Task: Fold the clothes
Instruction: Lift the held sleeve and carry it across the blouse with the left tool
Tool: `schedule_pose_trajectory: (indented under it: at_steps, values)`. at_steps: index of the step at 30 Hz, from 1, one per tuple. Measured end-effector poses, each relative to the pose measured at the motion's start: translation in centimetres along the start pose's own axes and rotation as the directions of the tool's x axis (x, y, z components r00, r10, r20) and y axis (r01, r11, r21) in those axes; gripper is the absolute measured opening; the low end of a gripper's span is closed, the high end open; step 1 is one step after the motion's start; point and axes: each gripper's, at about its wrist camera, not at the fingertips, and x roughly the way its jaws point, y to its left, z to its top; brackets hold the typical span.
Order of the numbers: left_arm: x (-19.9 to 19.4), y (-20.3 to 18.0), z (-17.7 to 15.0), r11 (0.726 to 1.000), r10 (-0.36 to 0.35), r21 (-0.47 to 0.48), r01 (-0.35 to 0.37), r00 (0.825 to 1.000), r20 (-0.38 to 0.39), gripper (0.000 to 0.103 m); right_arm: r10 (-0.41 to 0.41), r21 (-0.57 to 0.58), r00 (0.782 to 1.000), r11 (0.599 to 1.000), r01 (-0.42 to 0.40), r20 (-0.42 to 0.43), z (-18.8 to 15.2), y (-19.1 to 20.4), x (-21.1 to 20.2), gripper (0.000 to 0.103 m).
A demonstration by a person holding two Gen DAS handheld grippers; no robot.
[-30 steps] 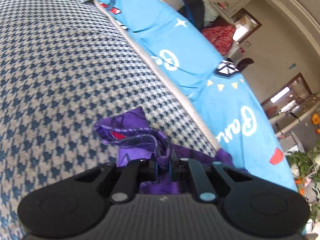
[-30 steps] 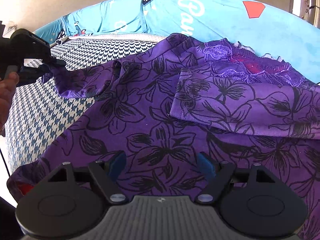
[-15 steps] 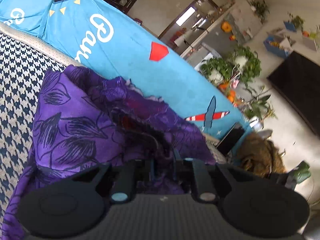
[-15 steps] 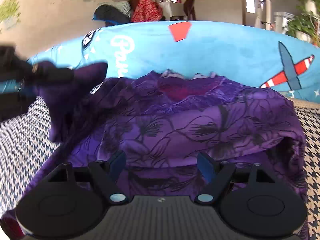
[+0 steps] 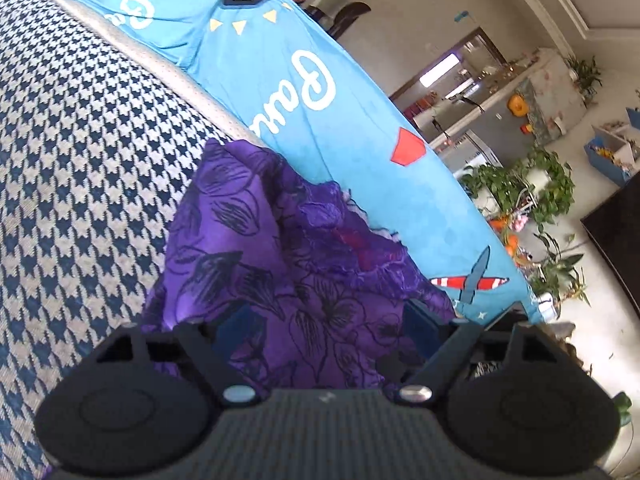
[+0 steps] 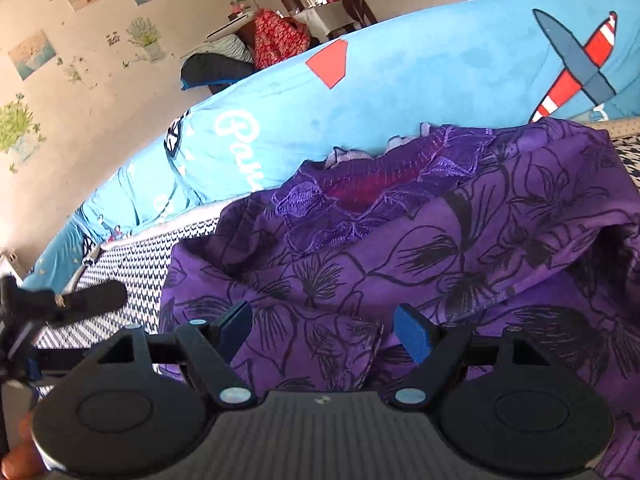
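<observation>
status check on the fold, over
Left gripper jaws opening, no cloth pinched. Right gripper open, empty. Purple floral garment folded on the houndstooth cover. Nothing in the way.

Daylight fills both views, bright and soft, with the far doorway (image 5: pixel 444 70) at two o'clock blown out white. Shadows are faint, pooling in the folds of the purple garment (image 6: pixel 440 248). Straight lines bow strongly toward the edges, and dark corners show at eleven o'clock. Fine detail is slightly smeared.
</observation>
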Motion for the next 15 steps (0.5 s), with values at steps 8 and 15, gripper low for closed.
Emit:
schedule_pose_trajectory:
  at_steps: [8,15]
  values:
    - [-0.6,2.0,0.7,0.997,0.052,-0.05,-0.051,0.999,0.015,0.087,-0.136,-0.145,0.991,0.981,0.132,-0.018,-1.3,0.3,2.7,0.078]
    - [-0.6,3.0,1.1,0.995,0.066,-0.075,-0.065,0.998,0.02,0.087,-0.147,-0.216,0.989,0.966,0.145,0.004,-2.1,1.2,3.4,0.073]
